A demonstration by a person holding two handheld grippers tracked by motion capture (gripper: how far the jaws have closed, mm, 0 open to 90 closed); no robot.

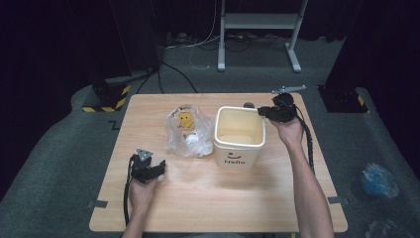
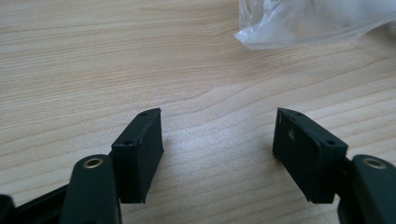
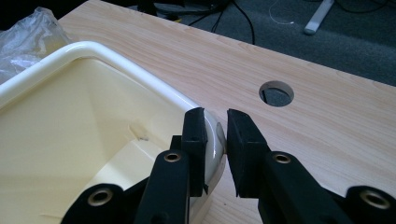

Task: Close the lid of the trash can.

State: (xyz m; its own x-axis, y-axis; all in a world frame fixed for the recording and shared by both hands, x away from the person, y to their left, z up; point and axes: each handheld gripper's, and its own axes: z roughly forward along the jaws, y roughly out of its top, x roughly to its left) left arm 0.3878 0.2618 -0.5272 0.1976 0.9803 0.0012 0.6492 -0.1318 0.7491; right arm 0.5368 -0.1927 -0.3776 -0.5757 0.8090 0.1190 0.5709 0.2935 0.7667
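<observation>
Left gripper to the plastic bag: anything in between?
Nothing. In the left gripper view, bare wooden table runs from the open left gripper to the plastic bag; the high view shows the same gap.

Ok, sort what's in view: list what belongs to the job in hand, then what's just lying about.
Job in hand:
- cream bin, rim clamped by right hand-held gripper
- clear plastic bag
- left hand-held gripper, open over table

Lying about:
- blue bag on floor
- white stand
- floor cables
</observation>
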